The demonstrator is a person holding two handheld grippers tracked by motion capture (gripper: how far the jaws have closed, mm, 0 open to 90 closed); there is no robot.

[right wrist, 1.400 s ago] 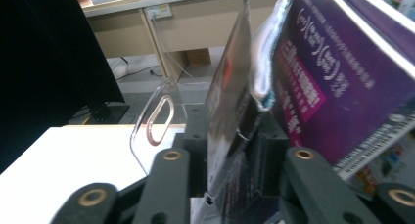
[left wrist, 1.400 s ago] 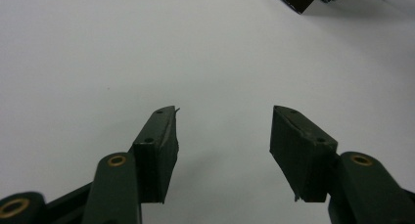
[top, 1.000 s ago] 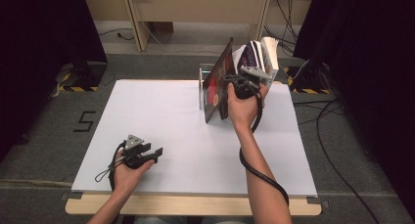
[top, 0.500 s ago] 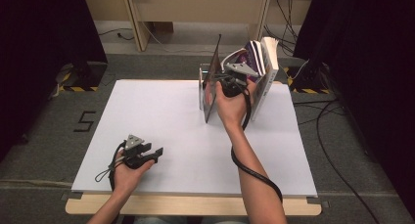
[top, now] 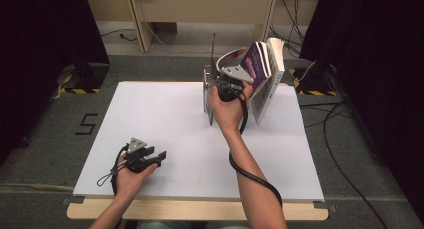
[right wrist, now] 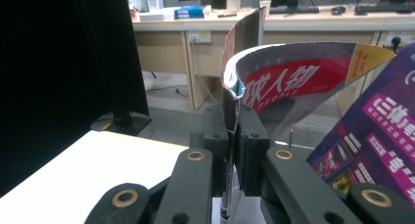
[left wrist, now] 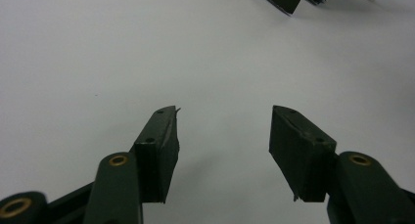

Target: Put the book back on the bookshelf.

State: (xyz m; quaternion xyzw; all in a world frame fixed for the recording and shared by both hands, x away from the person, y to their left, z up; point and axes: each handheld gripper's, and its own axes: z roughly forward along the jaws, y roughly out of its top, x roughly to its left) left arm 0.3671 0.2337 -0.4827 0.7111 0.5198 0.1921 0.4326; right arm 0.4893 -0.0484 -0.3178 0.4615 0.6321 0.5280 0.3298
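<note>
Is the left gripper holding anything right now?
No: the left gripper has its jaws apart over the bare white table, with nothing between them.

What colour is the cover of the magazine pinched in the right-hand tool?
The magazine cover is grey with a red band of white characters and a yellow corner; the right gripper view shows it best.

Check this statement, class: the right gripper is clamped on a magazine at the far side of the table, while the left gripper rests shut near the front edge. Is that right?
Not quite. The left gripper is open, its jaws standing apart over the bare white table, as the left gripper view shows. The right gripper is indeed clamped on the magazine.
</note>
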